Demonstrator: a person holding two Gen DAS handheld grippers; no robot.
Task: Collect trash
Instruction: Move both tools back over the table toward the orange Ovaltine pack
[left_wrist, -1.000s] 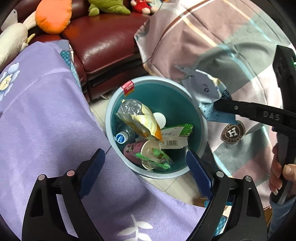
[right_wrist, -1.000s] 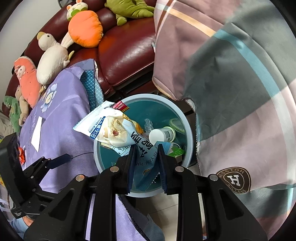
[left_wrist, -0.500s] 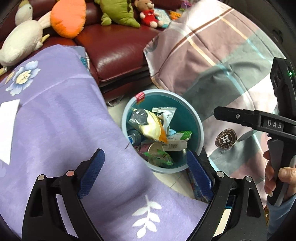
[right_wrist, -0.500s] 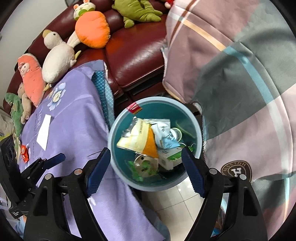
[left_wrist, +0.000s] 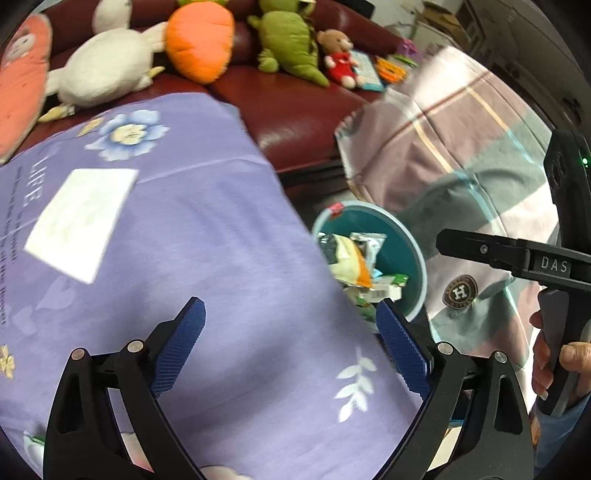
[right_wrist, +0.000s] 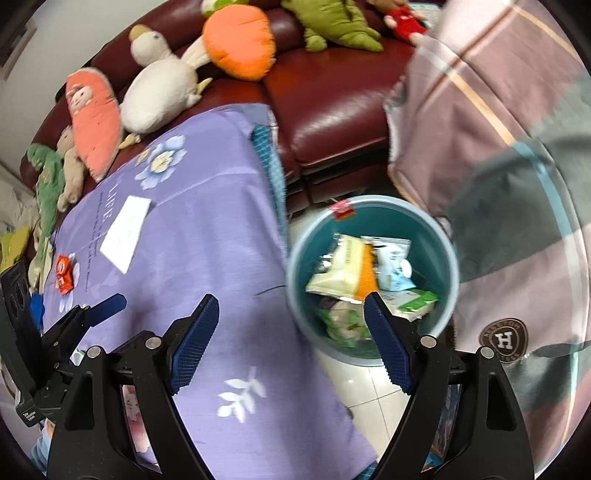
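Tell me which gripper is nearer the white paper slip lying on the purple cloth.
Left. The left gripper hangs open over the purple cloth just below the white paper slip; the right gripper sits farther right, beside the round teal bin.

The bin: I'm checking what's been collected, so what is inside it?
The bin holds a yellow-orange wrapper, a blue-white packet and green wrappers. Anything beneath them is covered.

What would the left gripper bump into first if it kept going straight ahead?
Most likely the purple flowered cloth, which fills the view between the open left gripper's fingers. The teal trash bin sits off to its right, though depth is hard to judge.
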